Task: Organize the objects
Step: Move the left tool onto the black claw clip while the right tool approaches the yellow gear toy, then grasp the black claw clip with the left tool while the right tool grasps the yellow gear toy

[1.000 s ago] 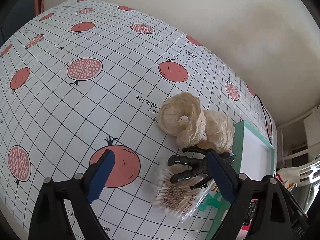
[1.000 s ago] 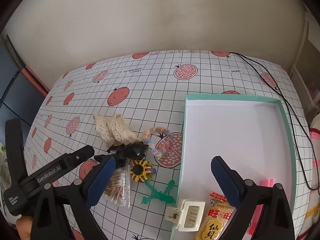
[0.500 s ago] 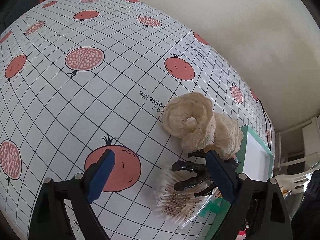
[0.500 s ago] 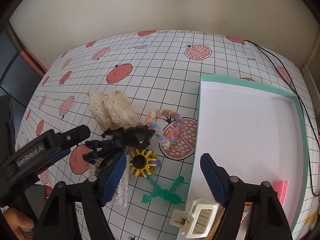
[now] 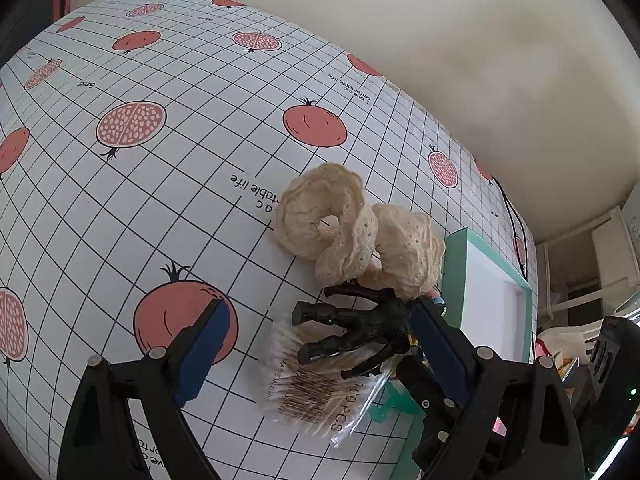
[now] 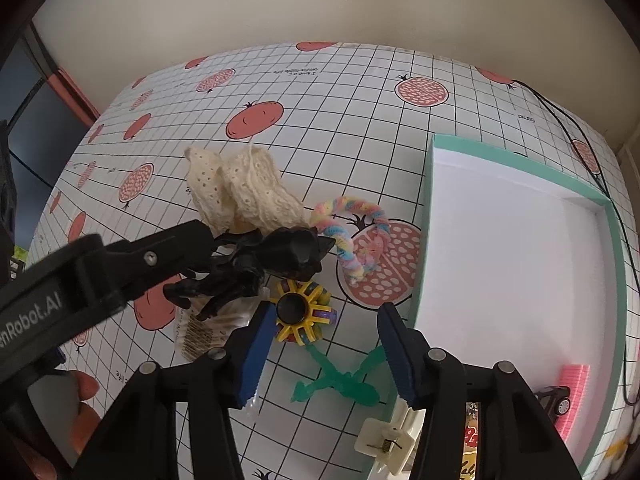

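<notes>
A black toy animal (image 5: 360,324) lies on a clear packet of cotton swabs (image 5: 316,392). My left gripper (image 5: 320,340) is open, its fingers on either side of the toy, and the right finger is close against the toy's body. Cream lace scrunchies (image 5: 348,232) sit just beyond. In the right wrist view my right gripper (image 6: 328,340) is open low over the table. A yellow spinner toy (image 6: 298,312) sits by its left finger and a green figure (image 6: 340,380) lies between the fingers. The black toy (image 6: 260,268) shows beside one of the left gripper's fingers (image 6: 176,244).
A teal box (image 6: 516,152) with a white inside stands to the right, holding a pink comb (image 6: 572,392) and a small toy car (image 6: 556,396). A pastel rope ring (image 6: 352,236) lies by the box. A white clip (image 6: 384,440) sits at the box's near corner. A hand (image 6: 80,400) shows lower left.
My left gripper has moved forward, so the black toy now lies between its fingers. My right gripper has dropped and moved left toward the yellow spinner and green figure.
</notes>
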Tool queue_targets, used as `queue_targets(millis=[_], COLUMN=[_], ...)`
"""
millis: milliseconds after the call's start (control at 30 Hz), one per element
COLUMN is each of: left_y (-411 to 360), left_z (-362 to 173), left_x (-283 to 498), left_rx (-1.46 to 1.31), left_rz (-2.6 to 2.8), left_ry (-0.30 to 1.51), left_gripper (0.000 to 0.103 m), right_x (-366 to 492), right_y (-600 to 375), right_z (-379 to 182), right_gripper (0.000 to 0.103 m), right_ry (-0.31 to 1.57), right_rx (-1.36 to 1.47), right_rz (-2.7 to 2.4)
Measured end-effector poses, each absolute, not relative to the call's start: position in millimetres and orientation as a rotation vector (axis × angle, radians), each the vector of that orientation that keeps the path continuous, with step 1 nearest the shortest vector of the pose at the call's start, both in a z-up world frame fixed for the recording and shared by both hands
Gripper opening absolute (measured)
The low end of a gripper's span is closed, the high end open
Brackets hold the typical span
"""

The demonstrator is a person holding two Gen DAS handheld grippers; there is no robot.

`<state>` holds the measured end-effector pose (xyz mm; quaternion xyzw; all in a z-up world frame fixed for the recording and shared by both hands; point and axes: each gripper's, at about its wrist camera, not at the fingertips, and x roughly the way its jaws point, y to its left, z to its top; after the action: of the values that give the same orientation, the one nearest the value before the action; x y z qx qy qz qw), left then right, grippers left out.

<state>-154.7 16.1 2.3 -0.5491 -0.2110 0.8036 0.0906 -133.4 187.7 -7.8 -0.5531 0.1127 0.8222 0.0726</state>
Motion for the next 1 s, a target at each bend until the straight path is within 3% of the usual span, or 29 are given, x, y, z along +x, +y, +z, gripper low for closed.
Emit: queue_targets(millis=[500, 600, 700, 867, 1000], left_y=[39, 42, 43, 39, 35], left_z=[-9, -10, -11, -13, -17], left_x=[-146, -145, -145, -144, -141], left_rx=[-1.641, -1.643, -1.648, -1.647, -1.655], left_rz=[2.350, 2.350, 2.345, 2.350, 2.354], left_ry=[-0.567, -0.552, -0.552, -0.581, -0.609], left_gripper=[0.093, 0.093, 0.093, 0.092, 0.085], right_x=[-135, -134, -132, -130, -130], right_y=[174, 179, 185, 192, 197], right_z=[-20, -23, -23, -17, -12], right_gripper=[0.057, 0.052, 0.039, 0.038, 0.038], right_ry=[0.352, 0.370, 0.416, 0.446, 0.473], right_rx=[-1.750, -1.742, -1.736, -1.715, -1.703], right_rz=[2.462, 2.446, 2.444, 2.445, 2.436])
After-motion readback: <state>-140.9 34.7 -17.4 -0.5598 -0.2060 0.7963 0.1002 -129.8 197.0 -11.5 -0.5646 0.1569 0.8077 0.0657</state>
